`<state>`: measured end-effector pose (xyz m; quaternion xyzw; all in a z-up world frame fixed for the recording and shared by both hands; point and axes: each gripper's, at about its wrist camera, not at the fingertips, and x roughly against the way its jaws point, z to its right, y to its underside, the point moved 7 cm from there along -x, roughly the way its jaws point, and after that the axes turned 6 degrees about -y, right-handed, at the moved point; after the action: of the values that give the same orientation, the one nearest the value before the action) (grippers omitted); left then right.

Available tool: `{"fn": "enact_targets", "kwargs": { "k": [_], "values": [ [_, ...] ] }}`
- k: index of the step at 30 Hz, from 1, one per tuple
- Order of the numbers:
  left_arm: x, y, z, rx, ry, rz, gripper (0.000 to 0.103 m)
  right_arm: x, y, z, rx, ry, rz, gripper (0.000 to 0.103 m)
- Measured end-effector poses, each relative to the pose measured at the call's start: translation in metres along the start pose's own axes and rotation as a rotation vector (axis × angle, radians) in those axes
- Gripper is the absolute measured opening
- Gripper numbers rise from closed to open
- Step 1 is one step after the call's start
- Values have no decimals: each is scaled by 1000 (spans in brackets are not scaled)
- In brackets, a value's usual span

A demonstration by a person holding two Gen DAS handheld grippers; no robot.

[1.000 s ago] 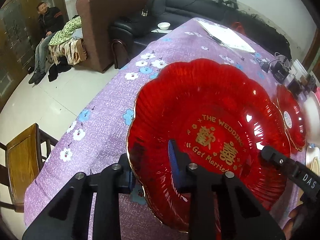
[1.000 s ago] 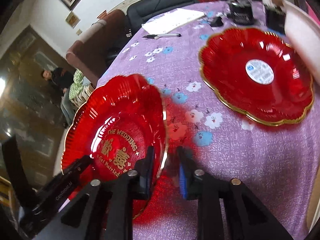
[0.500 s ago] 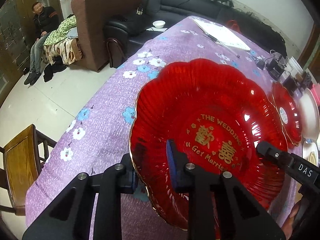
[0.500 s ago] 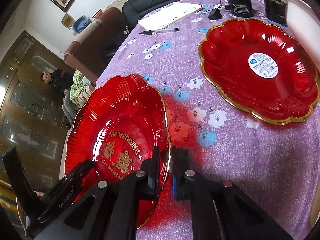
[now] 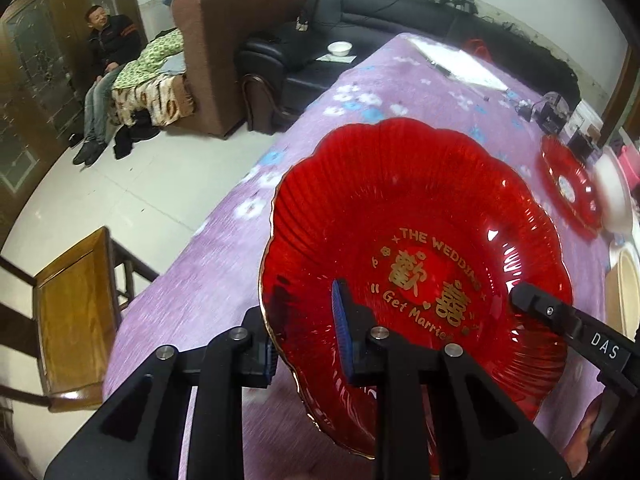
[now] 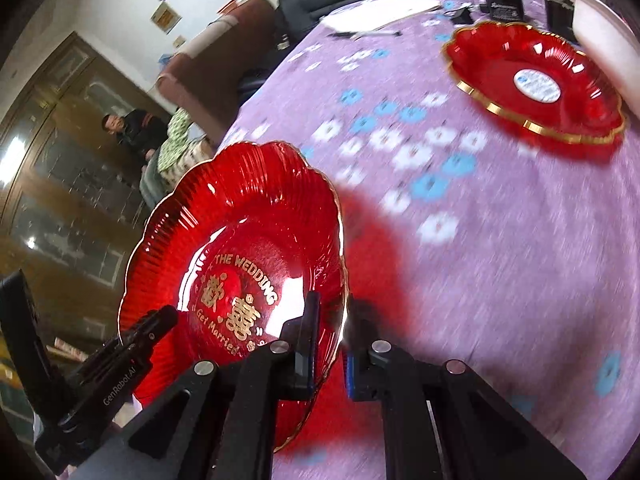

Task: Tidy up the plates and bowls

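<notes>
second red scalloped gold-rimmed plate (image 6: 536, 80) lies at about two o'clock, well apart from the red wedding plate (image 6: 240, 248) both grippers pinch; right gripper (image 6: 329, 344) seems nearer.

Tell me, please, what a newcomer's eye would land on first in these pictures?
First, the red plate with gold wedding lettering, held over the purple flowered cloth with its rim gripped on opposite sides by the left tongs and right tongs. Next, a second red plate with a white sticker, lying further along the cloth. In the background, a person sits beside a brown armchair.
</notes>
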<state>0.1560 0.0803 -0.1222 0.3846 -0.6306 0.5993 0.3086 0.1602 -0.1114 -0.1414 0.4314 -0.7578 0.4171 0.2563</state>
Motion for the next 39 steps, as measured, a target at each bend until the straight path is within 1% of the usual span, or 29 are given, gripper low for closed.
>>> {"fn": "enact_targets", "kwargs": {
  "k": [2, 3, 4, 5, 6, 7, 8, 9, 10, 11, 13, 15, 16, 18, 20, 22, 23, 24, 25, 27, 28, 29, 31, 33, 36, 37, 39],
  "values": [
    [-2, 8, -2, -12, -11, -19, 22, -1, 10, -4, 4, -12, -15, 15],
    [-4, 11, -3, -17, -20, -28, 23, -1, 15, -5, 5, -15, -25, 15],
    [-2, 14, -4, -19, -19, -26, 25, 1, 18, -6, 13, -14, -22, 20],
    [2, 17, -6, -16, -22, -14, 26, 3, 20, -6, 14, -21, -25, 33],
    [6, 18, -8, -11, -36, -6, 27, 7, 21, -5, 6, -33, -23, 41],
    [15, 19, -13, -2, -64, 15, 32, 15, 22, -2, -8, -30, -5, 59],
    [21, 20, -18, 4, -87, 33, 38, 21, 22, 1, -19, -16, 17, 73],
    [27, 22, -23, 10, -113, 52, 52, 30, 21, 6, -30, -11, 50, 75],
    [37, 24, -30, 19, -144, 88, 63, 39, 22, 10, -36, -25, 77, 75],
    [44, 27, -34, 27, -153, 108, 66, 48, 22, 15, -41, -41, 98, 75],
    [60, 30, -44, 49, -192, 150, 66, 68, 22, 27, -57, -49, 144, 75],
    [78, 29, -52, 67, -215, 203, 66, 86, 18, 41, -78, -59, 196, 75],
    [92, 26, -53, 81, -215, 233, 66, 93, 15, 49, -99, -63, 217, 79],
    [110, 18, -47, 88, -179, 272, 66, 101, 9, 62, -145, -72, 236, 79],
    [130, 5, -26, 67, -114, 305, 67, 104, -1, 76, -190, -66, 254, 79],
    [143, -10, 5, 47, -46, 322, 76, 106, -12, 83, -214, -62, 273, 77],
    [147, -14, 18, 34, -26, 324, 78, 106, -17, 86, -217, -63, 277, 77],
    [150, -20, 40, 8, 18, 316, 79, 106, -20, 90, -216, -61, 278, 77],
    [150, -23, 53, -6, 41, 306, 79, 108, -24, 97, -217, -63, 280, 77],
    [149, -30, 85, -35, 92, 270, 79, 111, -32, 108, -224, -60, 283, 77],
    [147, -34, 101, -50, 121, 253, 79, 114, -35, 116, -230, -44, 286, 76],
    [145, -36, 116, -64, 134, 235, 79, 116, -36, 123, -237, -28, 290, 76],
    [145, -39, 135, -79, 146, 220, 79, 129, -40, 146, -254, 13, 311, 76],
    [140, -44, 152, -93, 143, 211, 79, 144, -44, 176, -292, 81, 341, 76],
    [135, -50, 172, -101, 155, 194, 79, 170, -47, 226, -394, 133, 383, 78],
    [134, -51, 175, -100, 150, 190, 79, 179, -49, 236, -409, 133, 404, 78],
    [116, -63, 186, -76, 139, 152, 79, 184, -55, 234, -399, 50, 408, 78]
  ]
}}
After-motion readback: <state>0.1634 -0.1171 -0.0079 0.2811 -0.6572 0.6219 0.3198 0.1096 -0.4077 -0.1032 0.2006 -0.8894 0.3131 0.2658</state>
